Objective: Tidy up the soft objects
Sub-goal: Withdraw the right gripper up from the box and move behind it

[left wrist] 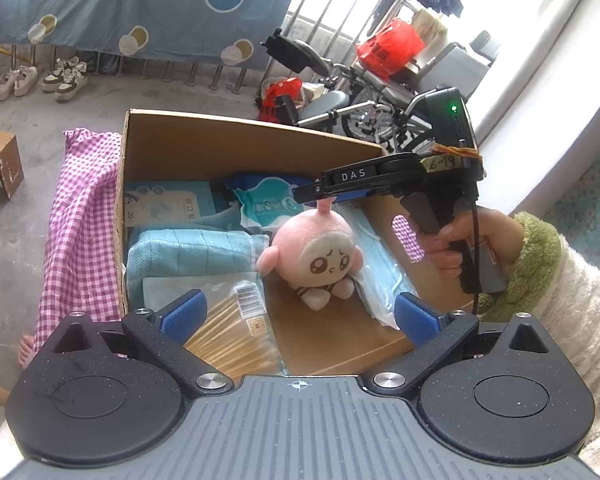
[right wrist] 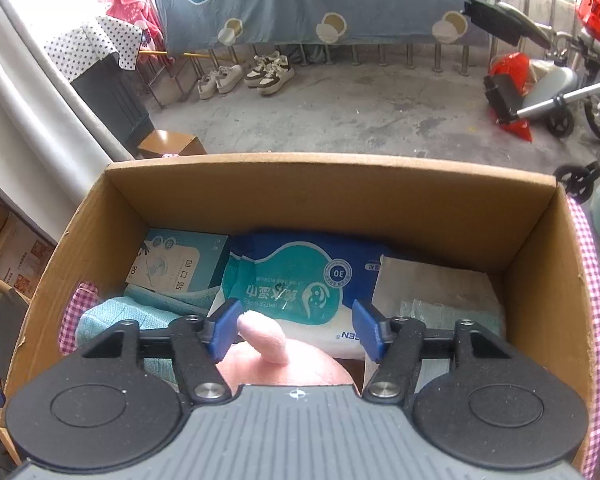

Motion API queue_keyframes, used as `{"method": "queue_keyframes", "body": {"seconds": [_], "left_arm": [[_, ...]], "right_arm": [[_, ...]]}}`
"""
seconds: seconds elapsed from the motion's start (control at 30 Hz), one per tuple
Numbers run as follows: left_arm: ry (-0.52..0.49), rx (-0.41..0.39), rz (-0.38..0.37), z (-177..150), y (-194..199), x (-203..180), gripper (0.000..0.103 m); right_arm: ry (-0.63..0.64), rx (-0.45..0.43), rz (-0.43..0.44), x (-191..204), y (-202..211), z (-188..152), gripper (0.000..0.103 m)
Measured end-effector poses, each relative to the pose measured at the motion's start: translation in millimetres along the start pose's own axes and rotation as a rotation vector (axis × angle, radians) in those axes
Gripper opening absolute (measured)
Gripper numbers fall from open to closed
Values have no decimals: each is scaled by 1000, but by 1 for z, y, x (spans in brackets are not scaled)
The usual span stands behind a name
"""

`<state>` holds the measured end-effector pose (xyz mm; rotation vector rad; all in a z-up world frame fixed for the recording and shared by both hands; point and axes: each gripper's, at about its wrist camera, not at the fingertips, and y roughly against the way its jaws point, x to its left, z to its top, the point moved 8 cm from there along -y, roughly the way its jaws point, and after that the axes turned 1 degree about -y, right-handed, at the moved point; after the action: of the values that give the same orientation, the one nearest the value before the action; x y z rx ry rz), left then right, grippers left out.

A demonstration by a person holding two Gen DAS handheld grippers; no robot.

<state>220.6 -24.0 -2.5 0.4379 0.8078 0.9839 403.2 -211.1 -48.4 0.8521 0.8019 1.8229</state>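
Inside the cardboard box [right wrist: 324,204] my pink plush doll [left wrist: 320,258] sits beside a teal towel [left wrist: 188,250], cotton swabs [left wrist: 236,332], face masks [left wrist: 380,264] and a "WATER WIPES" pack [right wrist: 300,284], my right gripper [right wrist: 294,330] parted around its half-hidden stalk, my left gripper [left wrist: 298,314] wide apart, empty.

Sneakers [left wrist: 40,78] by railing, wheelchair [left wrist: 364,104], wooden stool [left wrist: 2,160]
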Motion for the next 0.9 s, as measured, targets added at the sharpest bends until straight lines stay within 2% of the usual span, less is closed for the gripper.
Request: {"method": "queue_keyframes", "body": {"seconds": [0.2, 0.33, 0.4, 0.5, 0.73, 0.8, 0.9], "left_arm": [[-3, -9, 4, 0, 5, 0, 101], [-14, -26, 19, -1, 13, -2, 100], [-23, -44, 25, -1, 22, -3, 101], [-23, -96, -2, -1, 42, -7, 102], [14, -223, -65, -3, 94, -12, 102], [9, -238, -80, -8, 107, -16, 102], [-4, -237, -94, -19, 118, -20, 102]], "right_arm": [[5, -27, 2, 4, 19, 7, 66], [-37, -71, 45, 5, 53, 10, 66], [-53, -114, 78, 8, 82, 7, 67], [-60, -206, 121, 15, 134, 1, 76], [-67, -444, 153, 30, 255, -29, 97], [-63, -487, 155, 35, 282, -44, 101], [-78, -528, 98, 39, 310, -72, 103]]}}
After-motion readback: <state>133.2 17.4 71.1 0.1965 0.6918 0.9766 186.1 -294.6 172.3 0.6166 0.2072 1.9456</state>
